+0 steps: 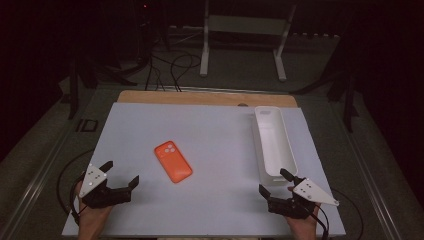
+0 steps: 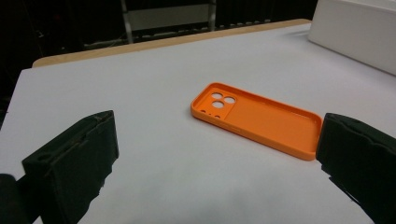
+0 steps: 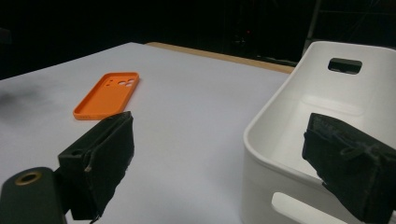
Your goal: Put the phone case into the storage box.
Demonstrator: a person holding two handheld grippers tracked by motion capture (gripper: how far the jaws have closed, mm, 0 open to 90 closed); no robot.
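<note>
Nothing has been picked up yet, by the look of it. The orange phone case (image 1: 173, 161) lies flat on the white table top (image 1: 210, 210), left of centre and somewhat nearer the near edge than the far one, its open side up so the camera cut-outs and raised rim show (clearest in the left gripper view). It touches nothing else.

The left gripper (image 1: 121, 176) sits by the near left corner of the table top, jaws spread wide and empty, with the case just ahead of it and to its right; in its own view the case (image 2: 257, 119) lies between and beyond the two jaws, one end close to the right-hand jaw, though I cannot tell whether they touch.

The right gripper (image 1: 274, 183) rests near the near right corner, jaws likewise wide apart and holding nothing. It is right beside the near end of the long white bin (image 1: 274, 141), which runs along the right edge of the table top toward the far right corner. In the right gripper view the bin (image 3: 299, 116) looks empty, with handle slots cut in its end walls.

My reading is that the work is at its start: the case probably belongs in the bin, so the grasp, the carry across the table top and the release all remain.
</note>
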